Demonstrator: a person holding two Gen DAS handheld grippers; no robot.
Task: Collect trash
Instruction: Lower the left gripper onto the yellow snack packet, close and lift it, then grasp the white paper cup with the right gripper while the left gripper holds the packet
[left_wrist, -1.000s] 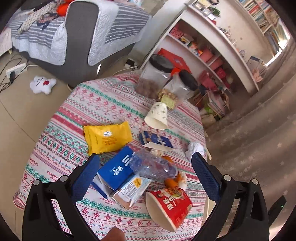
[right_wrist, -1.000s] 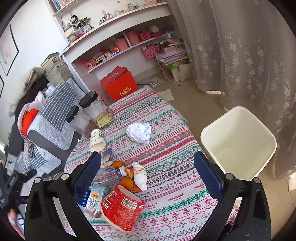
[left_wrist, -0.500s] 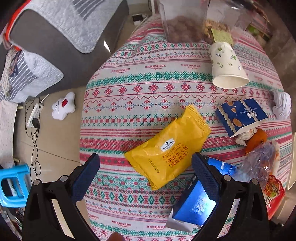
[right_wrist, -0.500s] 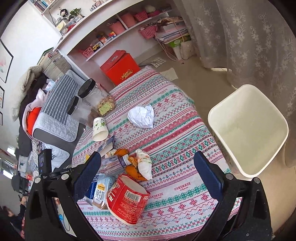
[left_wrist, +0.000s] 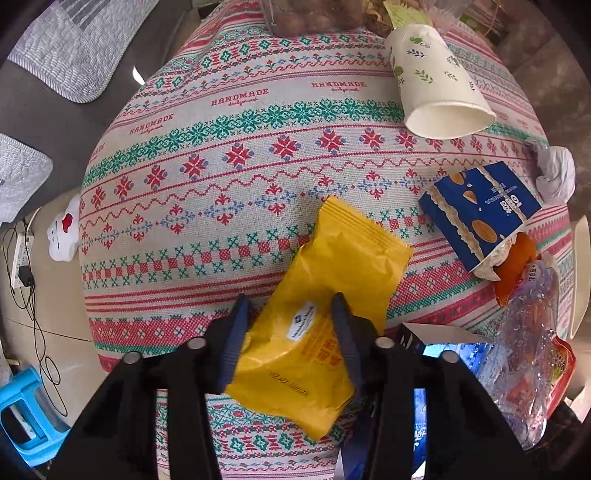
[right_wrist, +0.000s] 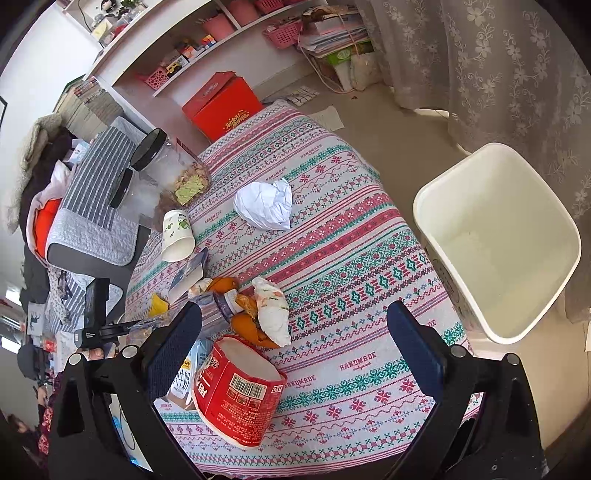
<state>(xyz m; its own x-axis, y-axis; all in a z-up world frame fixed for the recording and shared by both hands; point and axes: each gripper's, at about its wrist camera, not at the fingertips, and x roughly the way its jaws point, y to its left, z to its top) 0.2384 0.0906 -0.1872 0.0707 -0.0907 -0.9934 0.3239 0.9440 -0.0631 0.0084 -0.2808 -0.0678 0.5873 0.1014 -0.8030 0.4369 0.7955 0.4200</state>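
Pinching one yellow packet (left_wrist: 325, 314), left gripper (left_wrist: 291, 332) jaws closed; right gripper (right_wrist: 291, 347) jaws wide apart

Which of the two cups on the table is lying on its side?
Both are. The white paper cup with green leaves lies near the jars; the red noodle cup lies at the near edge, beside the right gripper.

Left claw (left_wrist: 290, 314) pinched narrow on load; right claw (right_wrist: 295, 332) spread wide, hovering.
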